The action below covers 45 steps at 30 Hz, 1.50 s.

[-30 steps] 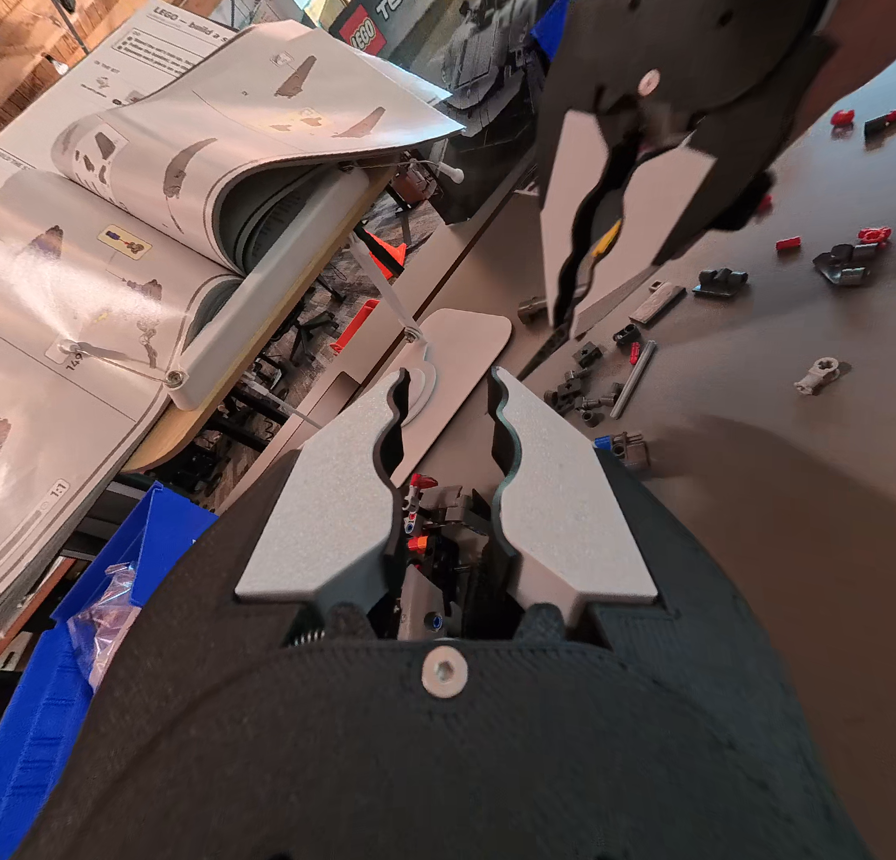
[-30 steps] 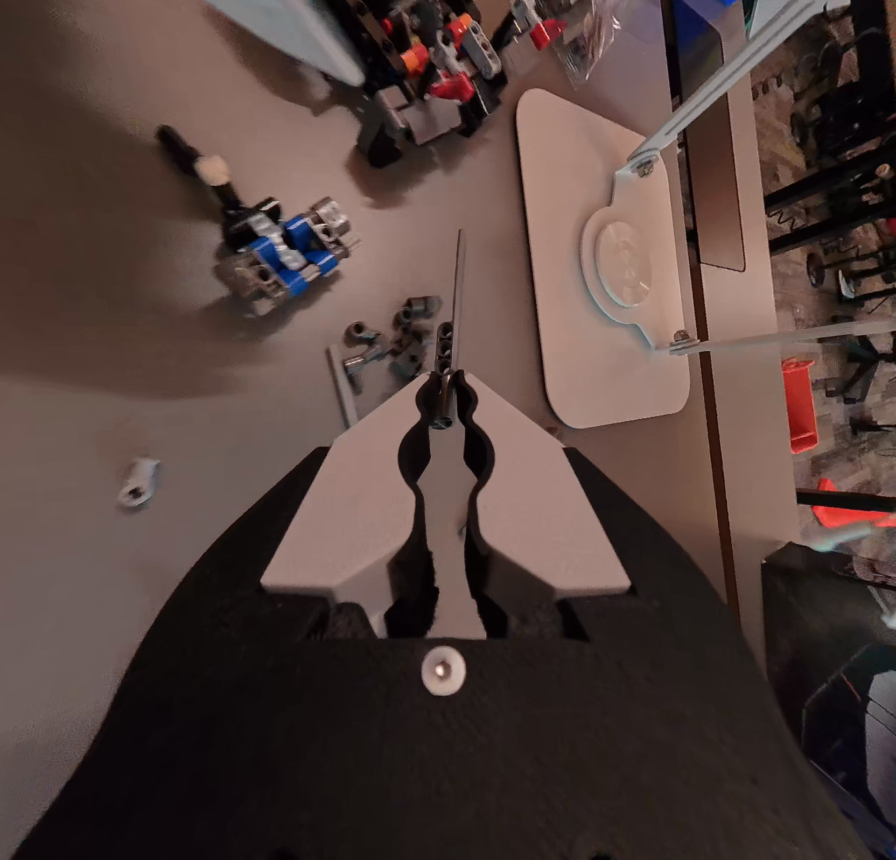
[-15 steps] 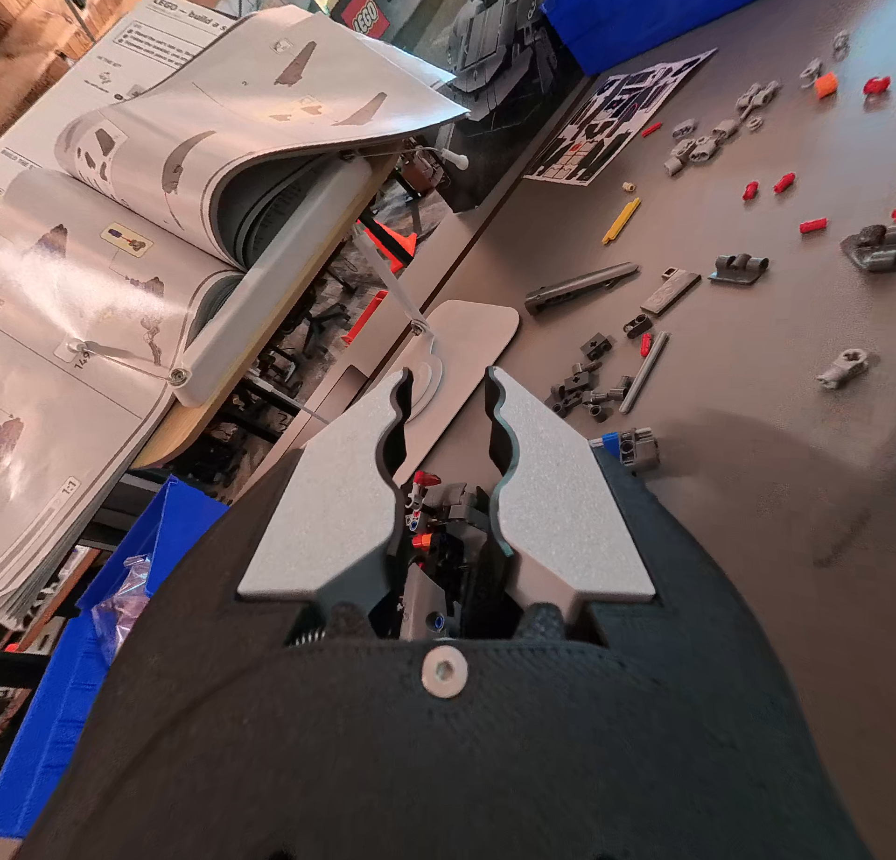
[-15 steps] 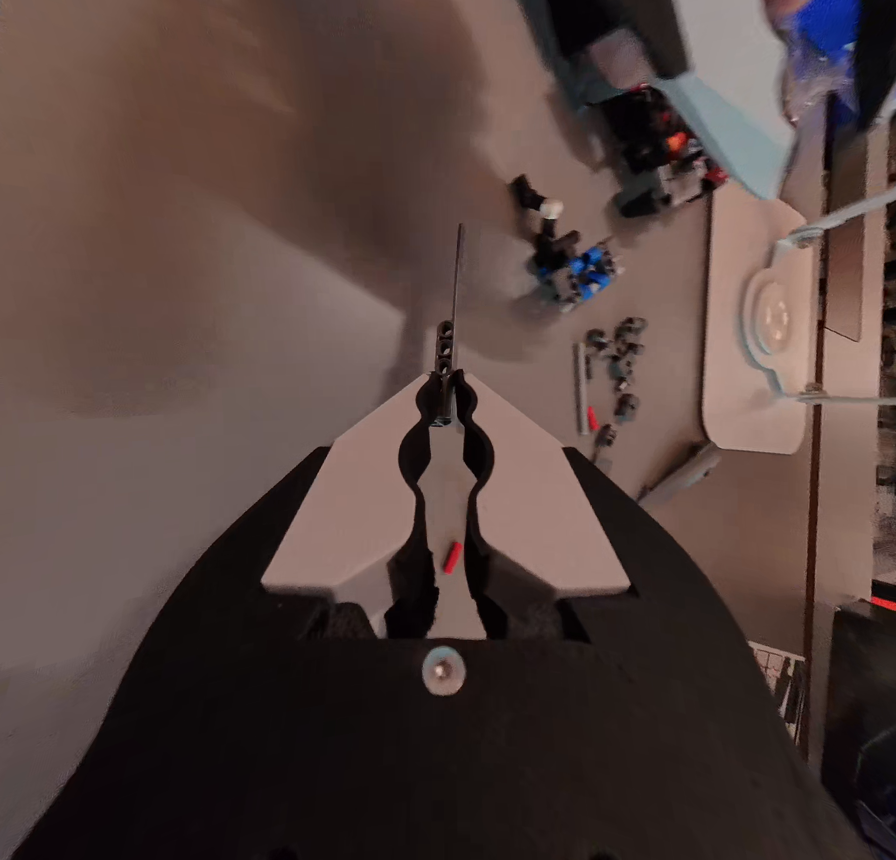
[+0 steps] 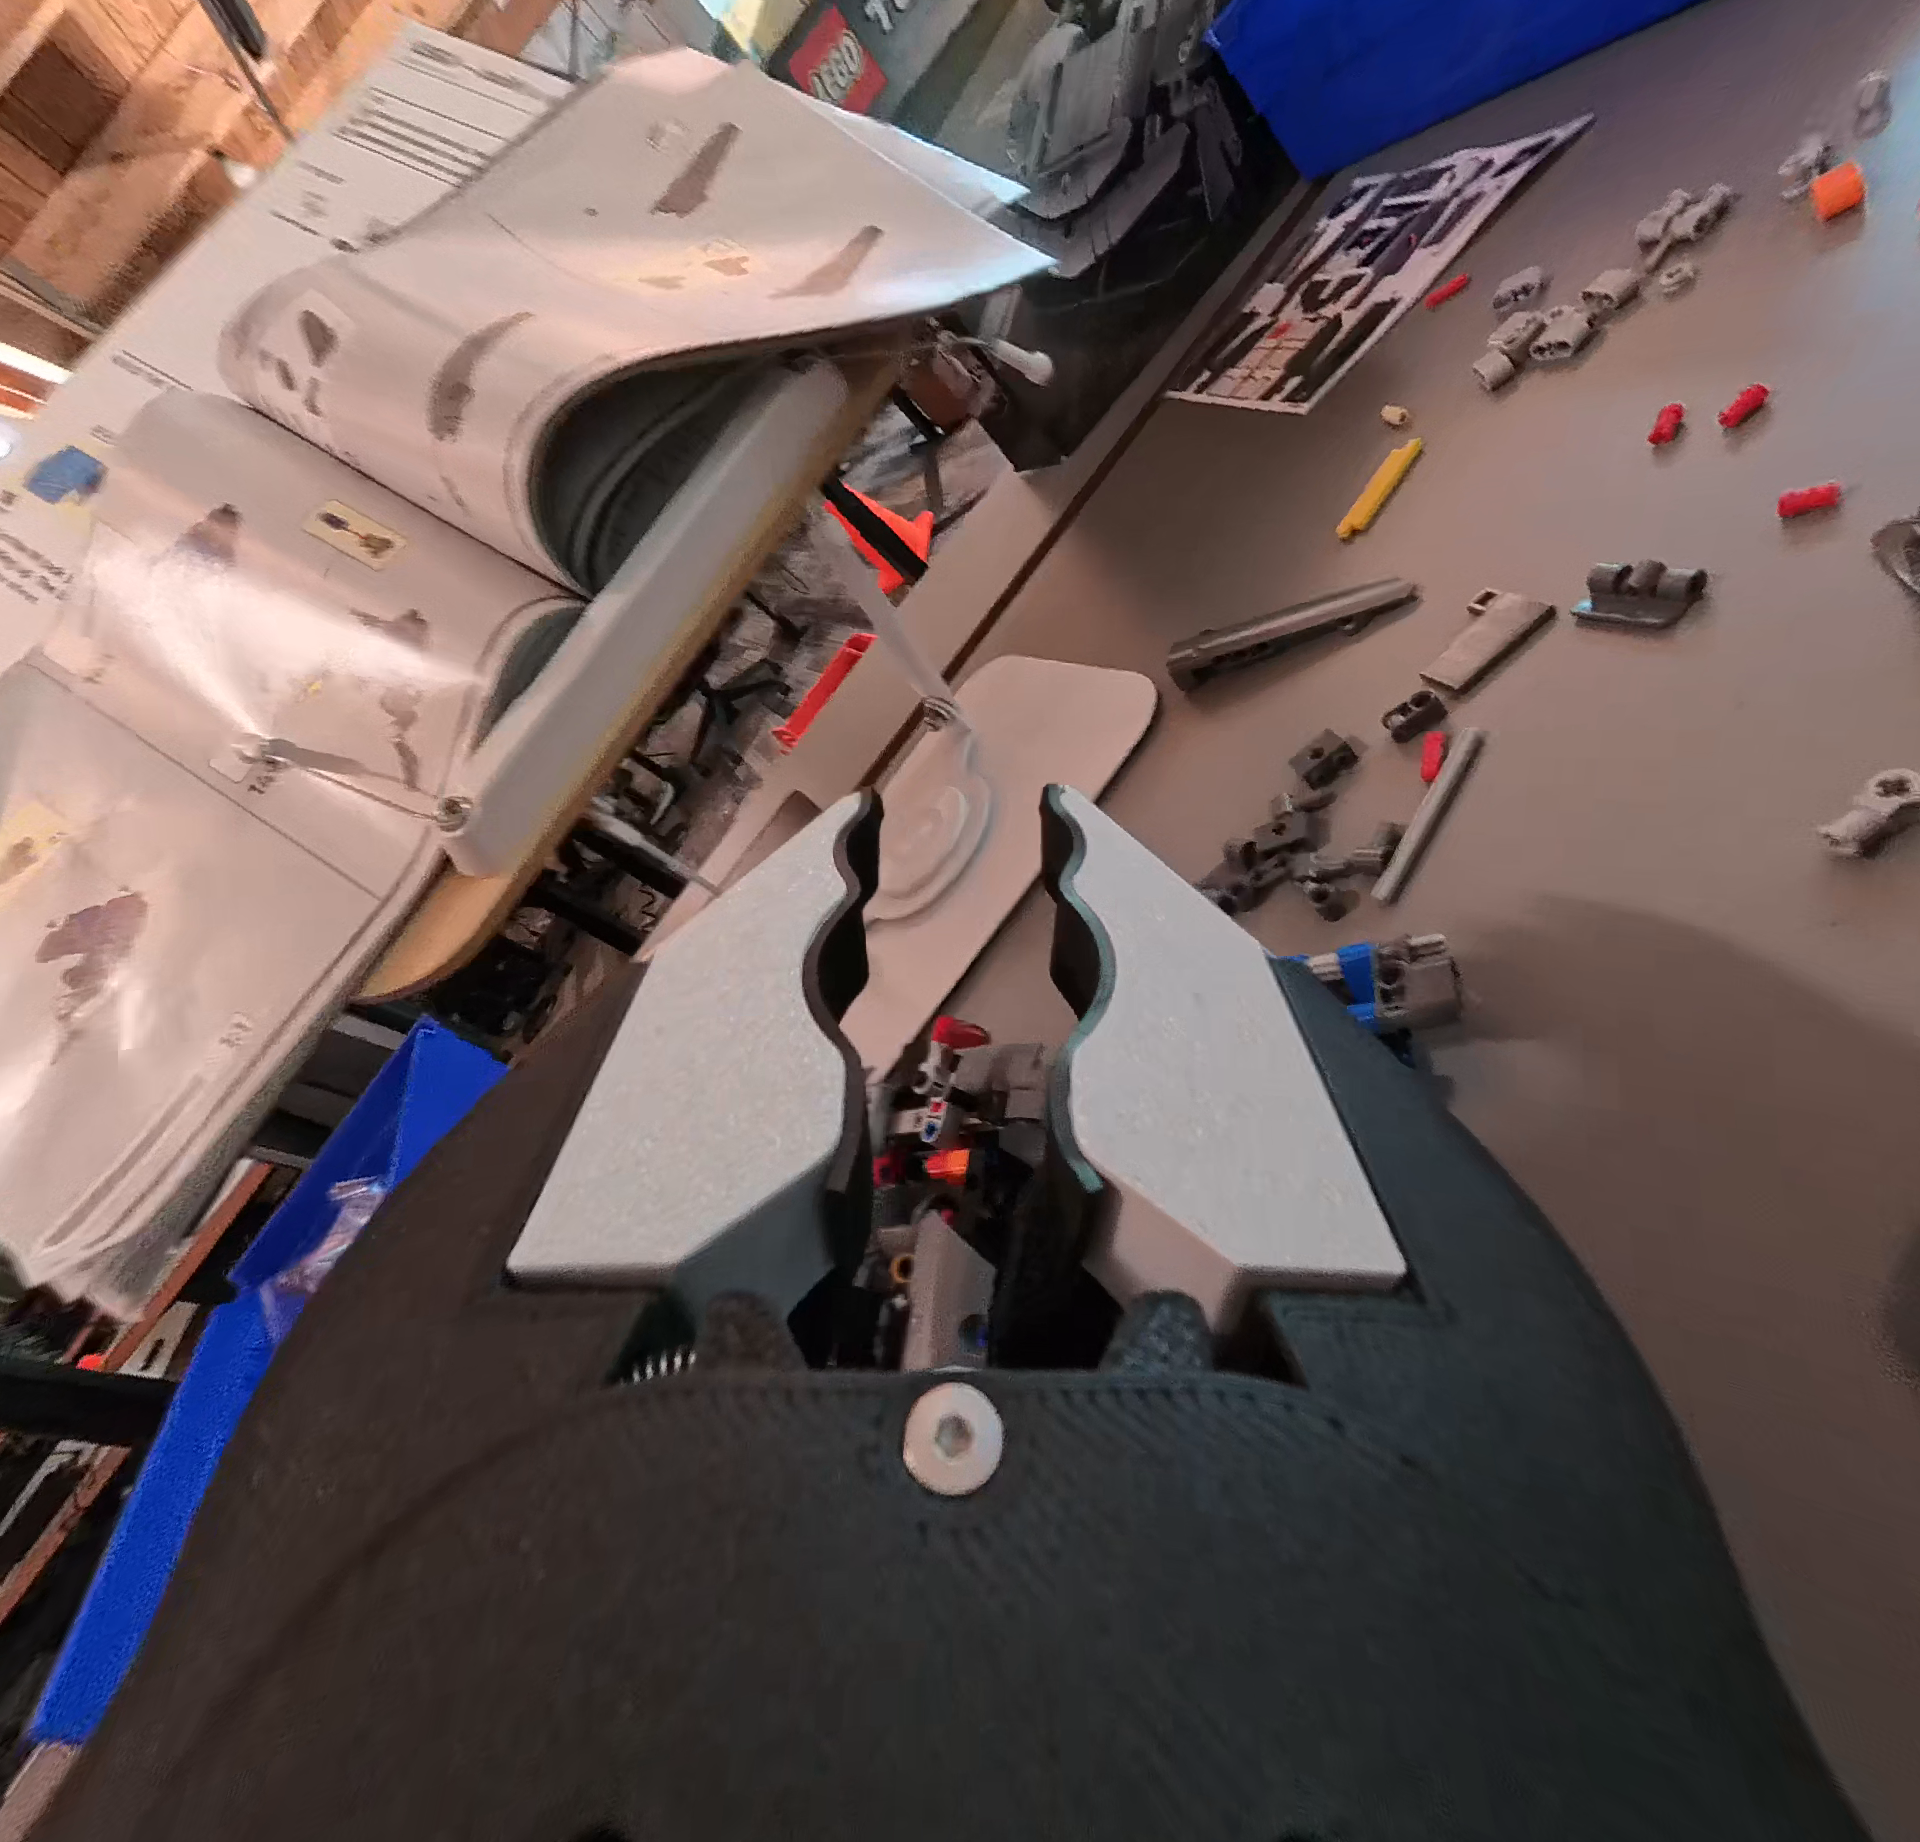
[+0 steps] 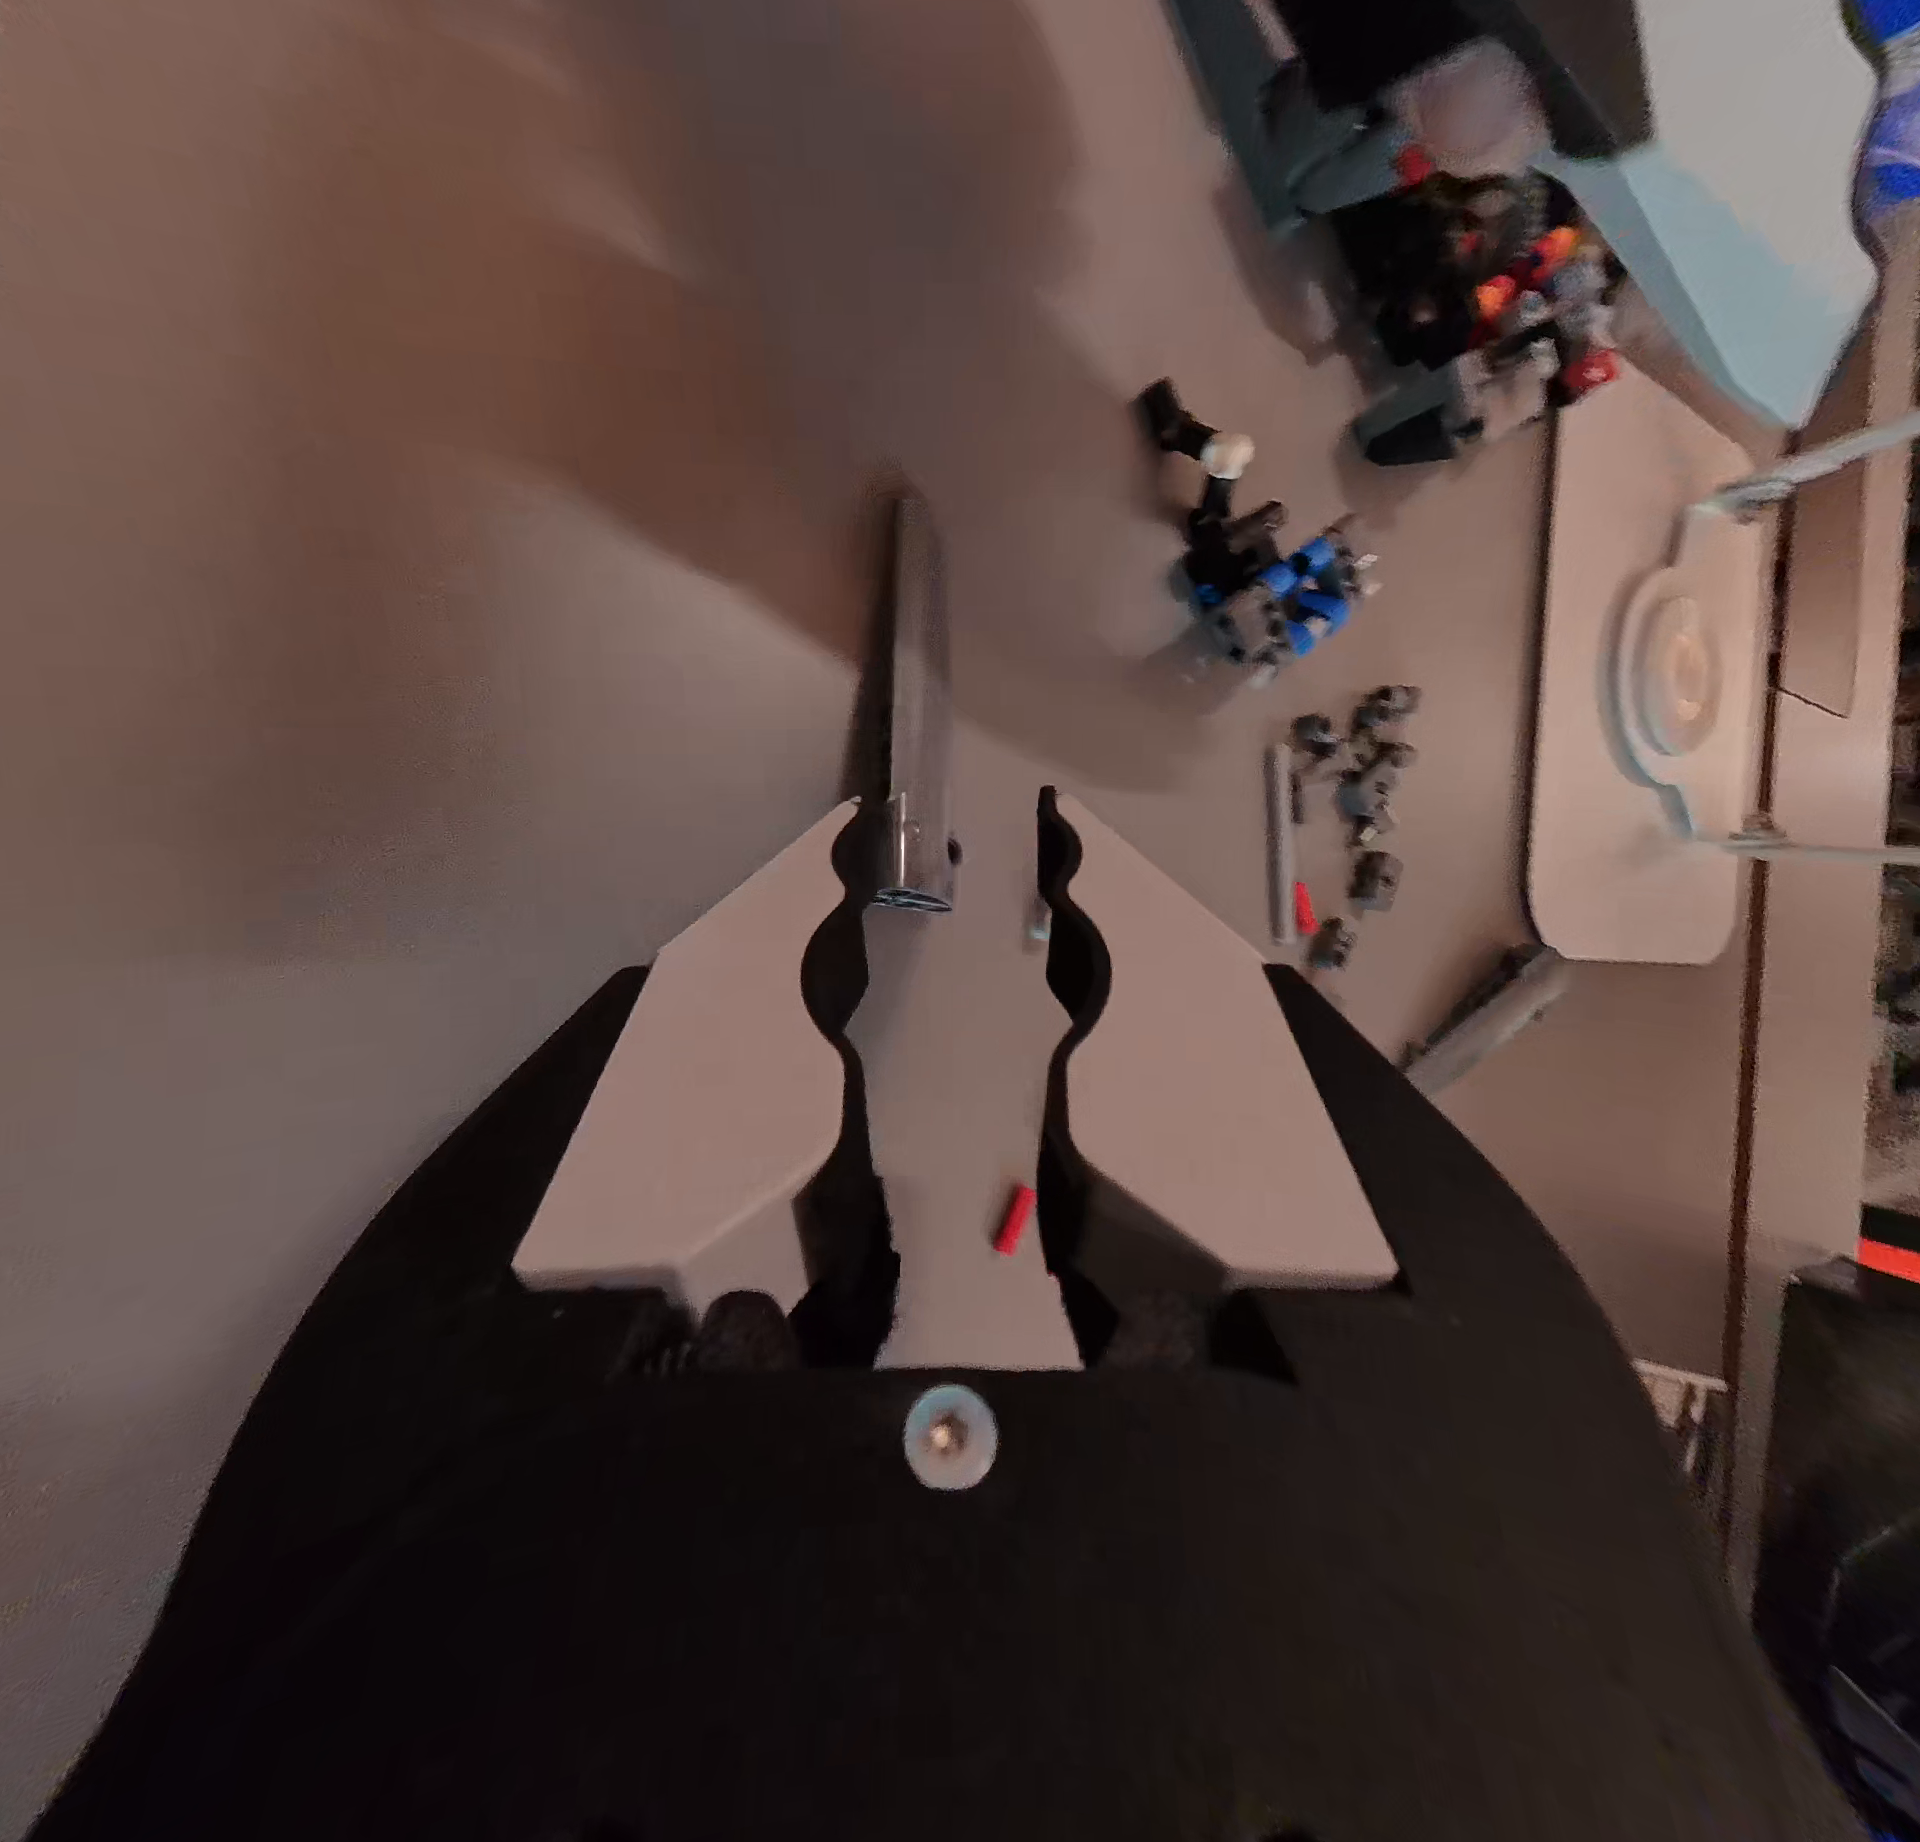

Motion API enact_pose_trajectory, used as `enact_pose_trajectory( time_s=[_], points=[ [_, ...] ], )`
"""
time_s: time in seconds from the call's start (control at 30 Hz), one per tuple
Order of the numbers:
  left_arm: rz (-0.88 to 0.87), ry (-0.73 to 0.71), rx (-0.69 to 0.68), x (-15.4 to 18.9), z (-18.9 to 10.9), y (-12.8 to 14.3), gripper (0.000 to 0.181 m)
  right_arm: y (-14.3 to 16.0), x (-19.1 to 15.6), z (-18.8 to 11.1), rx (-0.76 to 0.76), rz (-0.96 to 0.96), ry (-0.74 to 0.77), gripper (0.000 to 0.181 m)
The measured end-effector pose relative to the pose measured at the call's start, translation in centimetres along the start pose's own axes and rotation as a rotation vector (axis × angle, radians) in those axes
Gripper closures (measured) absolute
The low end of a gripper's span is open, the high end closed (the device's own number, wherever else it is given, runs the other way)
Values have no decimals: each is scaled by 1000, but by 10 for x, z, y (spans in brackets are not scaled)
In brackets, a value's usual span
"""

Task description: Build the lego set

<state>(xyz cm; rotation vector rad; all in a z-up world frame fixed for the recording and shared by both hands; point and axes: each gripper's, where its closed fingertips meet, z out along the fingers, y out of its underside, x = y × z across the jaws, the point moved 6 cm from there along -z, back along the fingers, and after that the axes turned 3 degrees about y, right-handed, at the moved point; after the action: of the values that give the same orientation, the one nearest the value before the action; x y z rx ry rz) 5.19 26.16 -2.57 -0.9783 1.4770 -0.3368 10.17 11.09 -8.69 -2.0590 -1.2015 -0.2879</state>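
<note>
My left gripper (image 5: 958, 800) is shut on a partly built lego assembly (image 5: 961, 1117) of black, grey, red and orange pieces, held deep between its fingers. The assembly also shows in the right wrist view (image 6: 1475, 327), at the top right between the left gripper's fingers. My right gripper (image 6: 948, 803) is open above the brown table (image 6: 416, 857). A long, thin dark grey piece (image 6: 912, 691) lies along the inside of its left finger. A clear gap separates it from the right finger.
An open instruction booklet (image 5: 416, 462) sits on a stand with a grey base plate (image 5: 1049, 722). Loose grey, red and yellow pieces (image 5: 1309, 847) lie across the table. A blue-and-grey sub-assembly (image 6: 1268, 597), a red pin (image 6: 1011, 1216), a sticker sheet (image 5: 1340, 286) and a blue bin (image 5: 1455, 16) are nearby. The right tips stand about 10 centimetres off the red pin (image 6: 1011, 1216).
My right gripper swung away from the left gripper, then opened and let go of the long dark piece. My left gripper kept its hold on the assembly.
</note>
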Motion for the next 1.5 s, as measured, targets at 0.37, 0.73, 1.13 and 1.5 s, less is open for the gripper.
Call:
enact_pose_trajectory(
  time_s=[0.37, 0.73, 1.13, 1.5],
  points=[
    [160, -74, 27, -86, 36, -63, 154, 48, 163, -26, 102, 397, 366, 158],
    [222, -27, -60, -119, 128, -53, 163, 79, 227, 15, 35, 441, 487, 156],
    [282, 160, -181, -113, 152, -56, 163, 75, 255, 14, 59, 387, 607, 156],
    [240, 214, -230, -111, 170, -57, 174, 74, 258, 15, 32, 339, 597, 181]
  ],
)
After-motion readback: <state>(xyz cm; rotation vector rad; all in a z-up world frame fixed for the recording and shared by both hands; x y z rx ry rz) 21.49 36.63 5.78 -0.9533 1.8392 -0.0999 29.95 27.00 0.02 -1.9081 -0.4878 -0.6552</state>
